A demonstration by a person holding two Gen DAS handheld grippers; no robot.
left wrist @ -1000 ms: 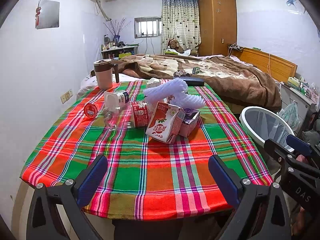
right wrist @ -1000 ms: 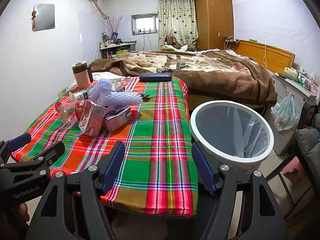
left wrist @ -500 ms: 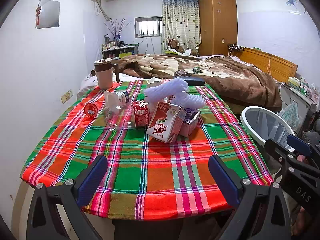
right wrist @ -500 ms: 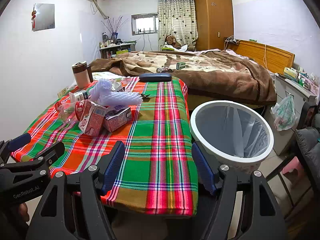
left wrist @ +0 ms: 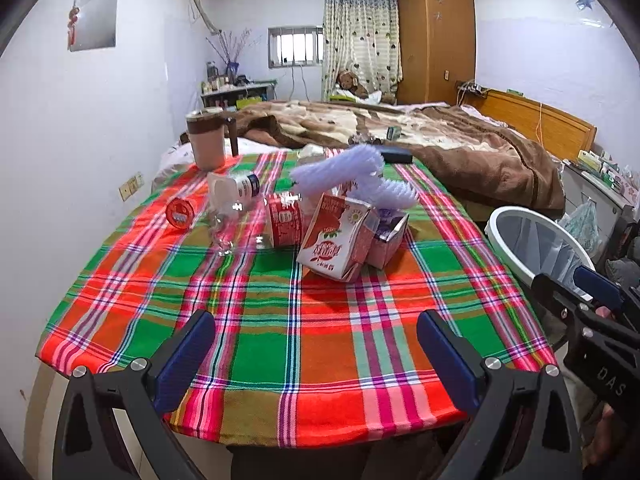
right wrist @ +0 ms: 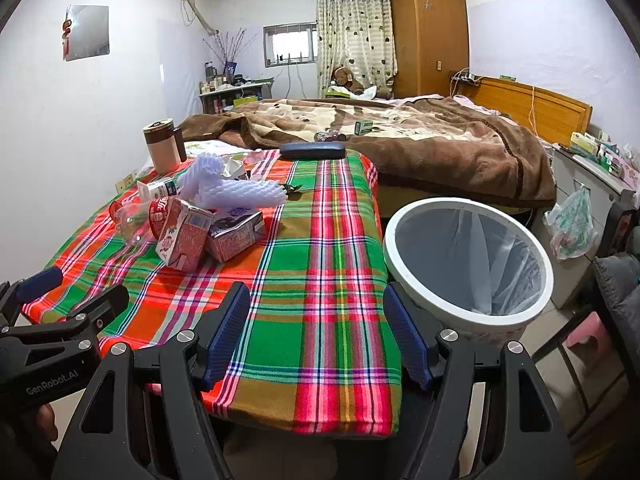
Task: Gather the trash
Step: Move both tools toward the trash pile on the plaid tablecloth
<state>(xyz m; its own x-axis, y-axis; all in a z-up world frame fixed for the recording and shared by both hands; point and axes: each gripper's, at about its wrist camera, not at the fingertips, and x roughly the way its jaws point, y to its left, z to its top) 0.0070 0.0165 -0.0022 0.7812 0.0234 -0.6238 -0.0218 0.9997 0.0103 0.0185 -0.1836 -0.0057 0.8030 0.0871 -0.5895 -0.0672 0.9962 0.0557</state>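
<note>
Both jaws released | plaid tablecloth (left wrist: 320,320) holds trash | bin (right wrist: 420,300) beside | bedroom

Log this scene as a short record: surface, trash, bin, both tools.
surface: table under red and green plaid cloth
trash: red and white drink carton, crushed clear plastic bottle, lilac foam fruit netting, clustered mid-table
bin: round white wastebasket with clear liner, beside table's right edge
left tool: open, empty
right tool: open, empty

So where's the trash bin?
The white trash bin stands on the floor off the table's right edge, in front of the bed.
</note>
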